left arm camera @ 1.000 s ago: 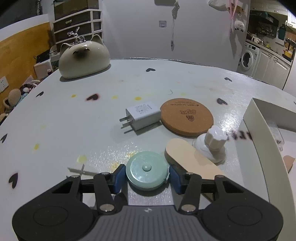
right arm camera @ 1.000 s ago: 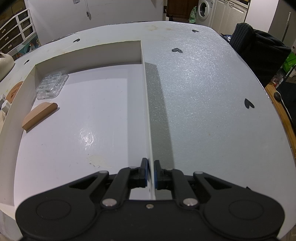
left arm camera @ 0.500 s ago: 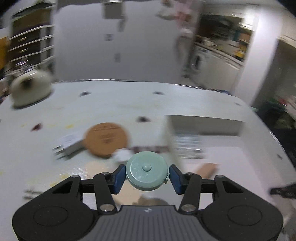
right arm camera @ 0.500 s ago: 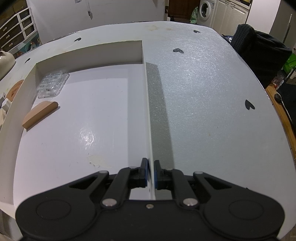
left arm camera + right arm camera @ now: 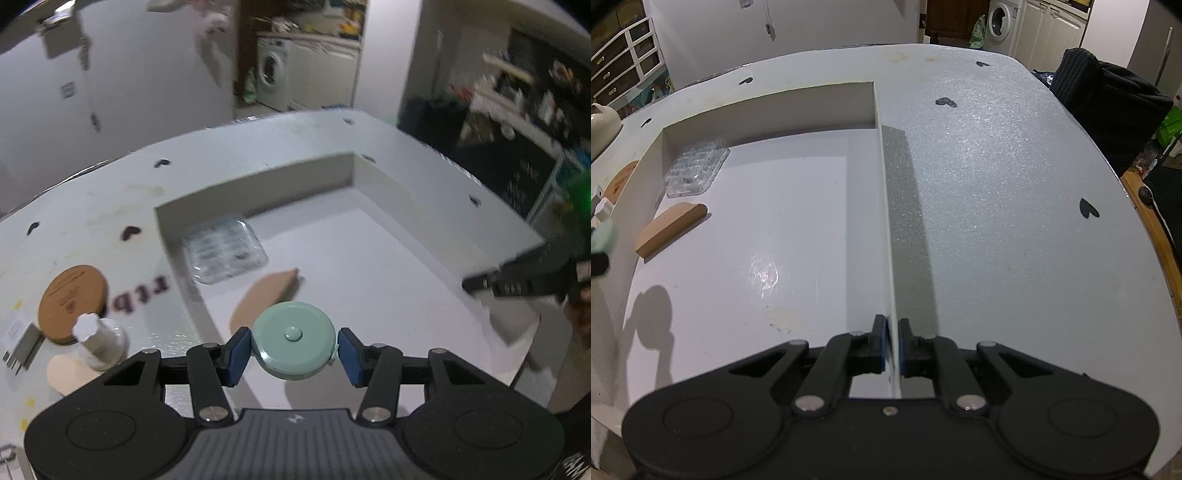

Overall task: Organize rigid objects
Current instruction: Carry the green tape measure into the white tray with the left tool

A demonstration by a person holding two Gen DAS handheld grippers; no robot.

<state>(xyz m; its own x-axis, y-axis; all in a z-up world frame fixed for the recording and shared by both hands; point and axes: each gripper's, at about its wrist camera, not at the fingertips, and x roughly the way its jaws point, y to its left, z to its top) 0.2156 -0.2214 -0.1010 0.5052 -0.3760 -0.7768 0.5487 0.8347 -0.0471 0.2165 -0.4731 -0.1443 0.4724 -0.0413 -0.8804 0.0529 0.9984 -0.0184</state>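
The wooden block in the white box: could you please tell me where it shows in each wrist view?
Left wrist: wooden block at centre, just beyond the held green disc.
Right wrist: wooden block at far left, on the box floor.
Shared landmark: clear plastic case, just beyond the block.

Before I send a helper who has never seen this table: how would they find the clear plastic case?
Look inside the shallow white box on the table, in its far left corner. The clear plastic case lies there, just beyond the wooden block. It is the only see-through item, gridded into small cells.
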